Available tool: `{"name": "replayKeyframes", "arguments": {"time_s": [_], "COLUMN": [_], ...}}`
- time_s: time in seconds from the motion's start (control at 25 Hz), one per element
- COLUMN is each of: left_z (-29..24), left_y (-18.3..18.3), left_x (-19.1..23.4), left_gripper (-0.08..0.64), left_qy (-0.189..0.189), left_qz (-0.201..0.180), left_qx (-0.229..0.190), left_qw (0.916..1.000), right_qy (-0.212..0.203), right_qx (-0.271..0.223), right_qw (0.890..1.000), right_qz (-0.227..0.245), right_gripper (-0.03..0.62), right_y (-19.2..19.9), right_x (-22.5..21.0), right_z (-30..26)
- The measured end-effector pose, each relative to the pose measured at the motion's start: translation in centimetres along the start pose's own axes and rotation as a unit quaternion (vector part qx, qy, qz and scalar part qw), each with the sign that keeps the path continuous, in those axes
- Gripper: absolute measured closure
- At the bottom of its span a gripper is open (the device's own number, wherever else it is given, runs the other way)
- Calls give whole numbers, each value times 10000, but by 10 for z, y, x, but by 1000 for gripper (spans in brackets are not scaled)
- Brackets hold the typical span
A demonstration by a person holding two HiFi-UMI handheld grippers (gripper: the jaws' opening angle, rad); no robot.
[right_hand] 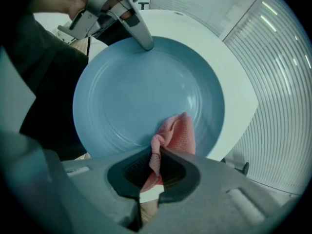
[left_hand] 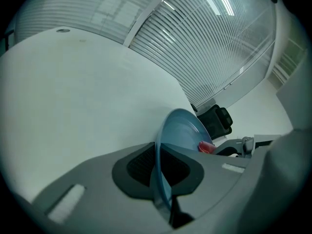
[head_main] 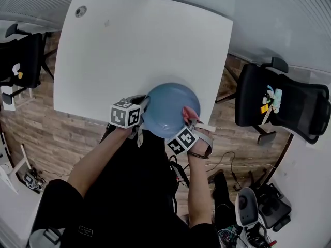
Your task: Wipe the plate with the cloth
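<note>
A round blue plate [head_main: 169, 109] is held over the near edge of the white table [head_main: 129, 50]. My left gripper [head_main: 144, 106] is shut on its left rim; in the left gripper view the plate [left_hand: 183, 130] stands edge-on between the jaws. My right gripper [head_main: 190, 119] is shut on a pink cloth [head_main: 189, 112], which lies on the plate's right side. In the right gripper view the cloth [right_hand: 175, 136] rests on the plate [right_hand: 136, 96] near its lower rim, bunched between the jaws, and the left gripper [right_hand: 145, 44] pinches the far rim.
A black office chair [head_main: 282, 105] stands right of the table and another chair [head_main: 20, 61] at the left. The person's dark sleeves and body fill the lower middle. Cables and gear [head_main: 258, 205] lie on the wooden floor at the lower right.
</note>
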State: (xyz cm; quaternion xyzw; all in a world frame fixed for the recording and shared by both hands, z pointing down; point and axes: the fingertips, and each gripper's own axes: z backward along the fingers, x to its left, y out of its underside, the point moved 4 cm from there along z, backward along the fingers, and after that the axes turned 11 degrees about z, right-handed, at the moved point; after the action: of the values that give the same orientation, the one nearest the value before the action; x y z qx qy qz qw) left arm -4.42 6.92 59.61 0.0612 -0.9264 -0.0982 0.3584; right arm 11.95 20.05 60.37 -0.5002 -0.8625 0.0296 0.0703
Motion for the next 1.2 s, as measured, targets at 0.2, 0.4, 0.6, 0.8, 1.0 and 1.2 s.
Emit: {"name": "replayKeyframes", "arguments": {"time_s": [0.2, 0.4, 0.6, 0.8, 1.0, 1.2], "left_z": [0, 0, -2, 0, 1, 2], "left_y": [1, -1, 0, 1, 1, 3], "left_x": [2, 2, 2, 3, 2, 4], "left_gripper": [538, 537, 537, 534, 534, 532], "left_qy": [-1, -5, -1, 12, 34, 47], "left_qz": [98, 147, 221, 322, 308, 346], "left_qx": [-10, -5, 18, 15, 22, 7], "left_qw": [10000, 9999, 9998, 9995, 9995, 9994], "right_qy": [-402, -935, -1378, -1648, -1879, -1844], "right_qx": [-138, -365, -691, -909, -1134, -1291], "right_qw": [9991, 9949, 9880, 9819, 9753, 9734], "right_qz": [-59, -31, 50, 194, 273, 429], "right_gripper": [569, 569, 568, 568, 568, 568], "right_y": [-5, -18, -38, -59, -81, -102], "right_x": [18, 40, 59, 71, 78, 79], "right_z": [3, 8, 14, 17, 21, 24]}}
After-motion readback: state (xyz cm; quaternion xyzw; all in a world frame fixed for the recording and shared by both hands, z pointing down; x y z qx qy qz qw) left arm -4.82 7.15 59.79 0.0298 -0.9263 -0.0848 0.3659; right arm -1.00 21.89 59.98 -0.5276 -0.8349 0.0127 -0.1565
